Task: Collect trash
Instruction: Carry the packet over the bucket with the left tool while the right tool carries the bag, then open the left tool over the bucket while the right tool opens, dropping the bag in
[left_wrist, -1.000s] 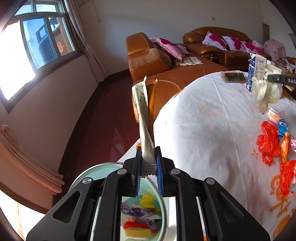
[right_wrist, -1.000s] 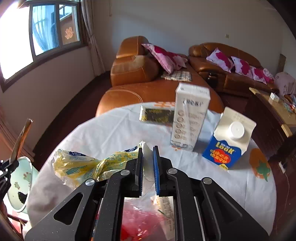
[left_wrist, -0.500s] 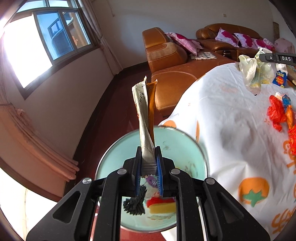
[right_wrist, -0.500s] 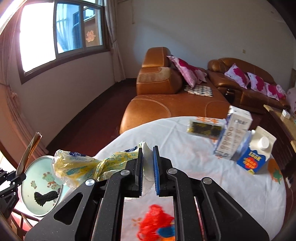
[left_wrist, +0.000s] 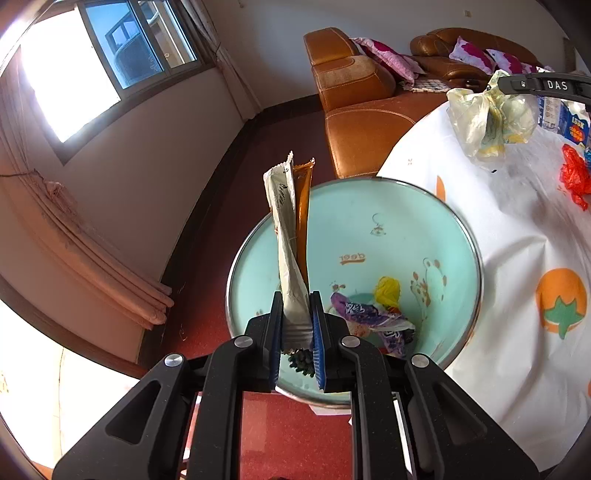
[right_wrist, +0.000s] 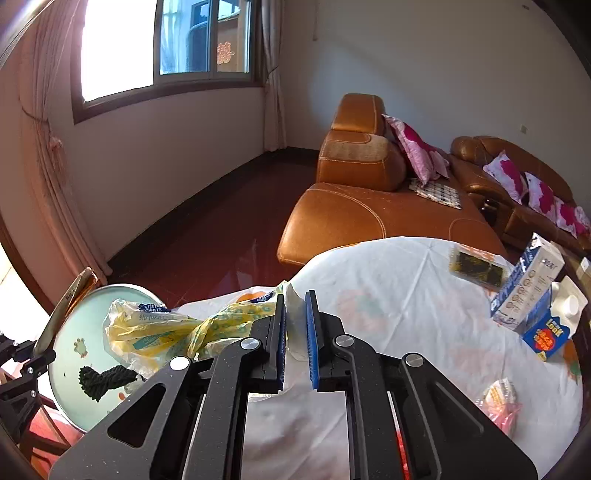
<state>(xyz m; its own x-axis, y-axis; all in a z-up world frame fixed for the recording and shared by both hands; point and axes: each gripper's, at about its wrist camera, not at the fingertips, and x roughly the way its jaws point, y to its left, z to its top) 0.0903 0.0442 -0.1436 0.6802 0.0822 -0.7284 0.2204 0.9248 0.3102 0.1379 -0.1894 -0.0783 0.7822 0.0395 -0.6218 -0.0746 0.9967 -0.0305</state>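
Note:
My left gripper (left_wrist: 295, 314) is shut on two long snack wrappers (left_wrist: 286, 236), one cream and one brown, which stand upright over the pale green bin (left_wrist: 436, 229). The bin holds purple, yellow and dark scraps. My right gripper (right_wrist: 295, 317) is shut on a crumpled yellow and clear plastic bag (right_wrist: 166, 332), which hangs left of the jaws above the table edge, partly in front of the bin (right_wrist: 74, 325). In the left wrist view that bag (left_wrist: 487, 118) hangs from the right gripper's finger at the upper right. The left gripper with its wrappers (right_wrist: 66, 302) shows at the far left.
The round table with a white fruit-print cloth (right_wrist: 406, 302) carries two cartons (right_wrist: 532, 295), a dark packet (right_wrist: 476, 266), red plastic scraps (left_wrist: 574, 177) and a pink wrapper (right_wrist: 498, 398). A brown leather sofa (right_wrist: 369, 206) stands behind the table, on a dark red floor.
Both grippers have swung left from over the table toward the green bin. The bin has come fully under the left gripper's wrappers, and the right gripper's bag now hangs near the bin's rim.

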